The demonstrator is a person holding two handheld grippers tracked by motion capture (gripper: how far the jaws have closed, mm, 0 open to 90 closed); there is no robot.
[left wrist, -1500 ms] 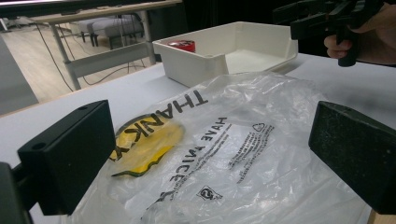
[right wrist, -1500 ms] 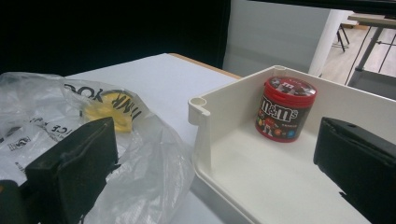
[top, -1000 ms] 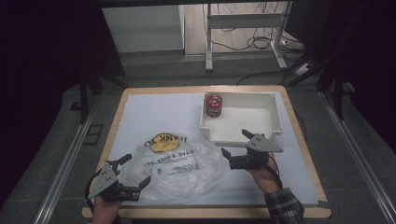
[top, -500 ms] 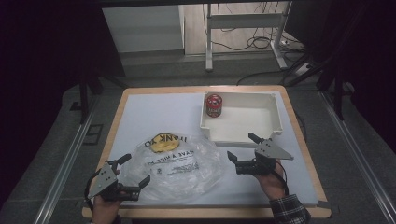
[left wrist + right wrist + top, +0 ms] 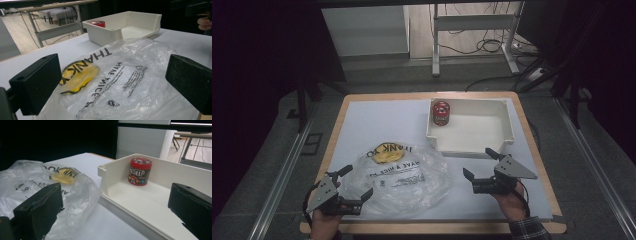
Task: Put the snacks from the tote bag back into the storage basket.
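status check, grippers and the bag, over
Left gripper open at the plastic bag's near edge. Right gripper open, empty, between bag and white tray. Bag flat on the table, ungripped. Nothing in the way.

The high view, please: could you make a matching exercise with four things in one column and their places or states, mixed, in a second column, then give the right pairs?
Things:
1. red candy can
2. plastic bag
3. left hand-held gripper
4. right hand-held gripper

Places or states:
A. open, at the near left edge of the bag
B. standing upright in the far left corner of the white tray
C. open, on the table in front of the tray
D. lying flat and crumpled on the table, printed with black letters

Pairs: 1-B, 2-D, 3-A, 4-C
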